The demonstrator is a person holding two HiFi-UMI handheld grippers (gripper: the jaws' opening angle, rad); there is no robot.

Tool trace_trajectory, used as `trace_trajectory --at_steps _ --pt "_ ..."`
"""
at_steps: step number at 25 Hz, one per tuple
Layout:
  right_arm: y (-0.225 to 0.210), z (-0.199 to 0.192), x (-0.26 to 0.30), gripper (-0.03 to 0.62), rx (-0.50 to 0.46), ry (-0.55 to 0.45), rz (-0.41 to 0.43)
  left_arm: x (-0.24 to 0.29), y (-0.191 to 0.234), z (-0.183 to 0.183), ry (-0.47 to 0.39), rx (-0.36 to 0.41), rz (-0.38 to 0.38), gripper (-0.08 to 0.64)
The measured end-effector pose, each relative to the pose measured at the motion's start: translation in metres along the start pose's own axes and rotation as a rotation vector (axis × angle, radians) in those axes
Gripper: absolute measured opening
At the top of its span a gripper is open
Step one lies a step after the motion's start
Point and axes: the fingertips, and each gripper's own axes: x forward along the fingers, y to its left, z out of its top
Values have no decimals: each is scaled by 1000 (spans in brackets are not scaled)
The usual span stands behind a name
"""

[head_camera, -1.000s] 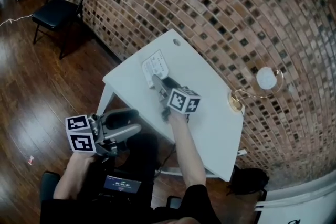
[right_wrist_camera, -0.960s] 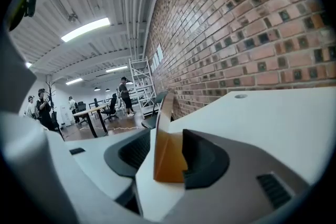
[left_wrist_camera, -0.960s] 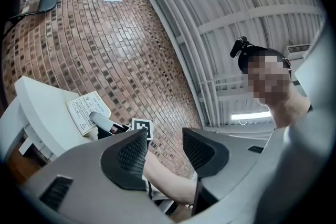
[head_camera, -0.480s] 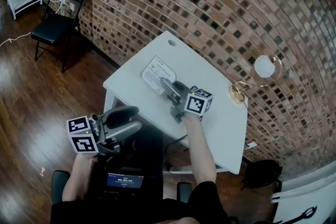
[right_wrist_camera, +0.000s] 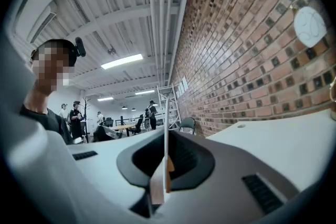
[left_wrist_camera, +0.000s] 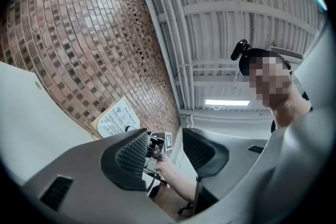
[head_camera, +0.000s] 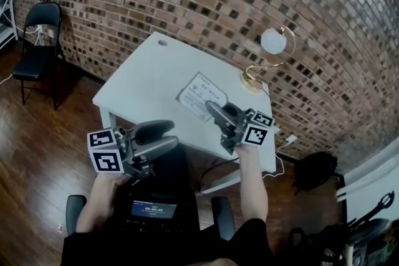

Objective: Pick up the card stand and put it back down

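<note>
The card stand [head_camera: 201, 95], a white printed card in a small wooden base, is held over the white table [head_camera: 143, 75] with my right gripper [head_camera: 211, 108] shut on it. In the right gripper view the card stand [right_wrist_camera: 165, 128] shows edge-on, pinched between the dark pads. My left gripper [head_camera: 169, 136] stands open in front of the table's near edge with nothing between its fingers. The left gripper view looks upward: my left gripper [left_wrist_camera: 165, 145] frames the card stand [left_wrist_camera: 114, 119] against the brick wall, with the right gripper's marker cube beyond.
A gold desk lamp [head_camera: 254, 80] with a white globe stands at the table's far right, close to the card stand. A cable hole [head_camera: 163, 42] marks the table's far left. A black folding chair [head_camera: 36, 50] stands left, a dark bag [head_camera: 315, 168] right. People stand far off [right_wrist_camera: 76, 113].
My right gripper has shut on the card stand and carried it up off the table, towards the lamp side. My left gripper has risen a little. The head view has swung.
</note>
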Motion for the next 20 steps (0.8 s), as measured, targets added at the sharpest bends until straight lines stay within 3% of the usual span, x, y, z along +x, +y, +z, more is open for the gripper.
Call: trace_trajectory --at_steps 8,14,20 --pt "20 0 -60 23 -33 -16 -62 43 -9 -30 65 -52 -102 198" --pt "9 1 -59 23 -32 19 -45 38 5 -25 54 -45 -99 198" --pt "-32 0 -51 23 2 57 -1 26 31 -7 1 -57 -64 198"
